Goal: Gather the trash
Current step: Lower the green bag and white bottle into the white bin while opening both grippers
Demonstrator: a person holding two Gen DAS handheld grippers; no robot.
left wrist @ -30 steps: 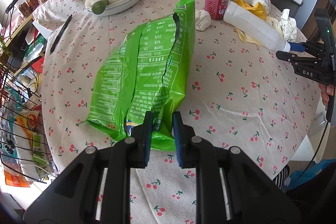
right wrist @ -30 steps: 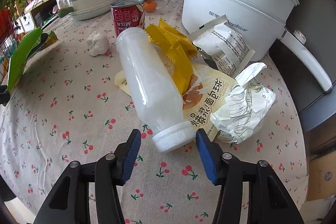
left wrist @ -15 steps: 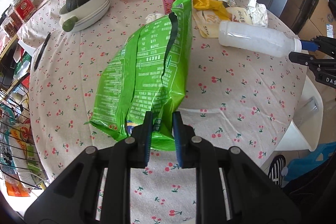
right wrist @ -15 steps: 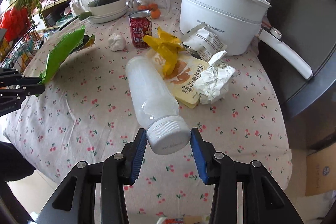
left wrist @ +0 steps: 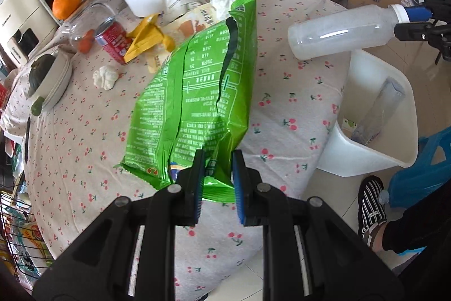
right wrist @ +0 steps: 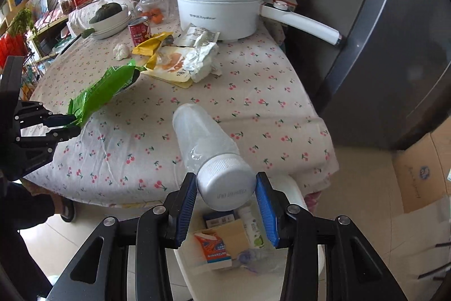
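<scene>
Left claw pinched the green bag; right claw squeezed the plastic bottle above the white bin. Wrappers remained on the surface.

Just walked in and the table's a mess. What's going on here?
A person is clearing trash with a gripper in each hand. The left gripper is clamped on the bottom edge of a torn green snack bag, held above the cherry-print tablecloth. The right gripper grips a cloudy white plastic bottle by its cap, over the white bin beside the table. Wrappers, a red can and a white pot remain on the table.
</scene>
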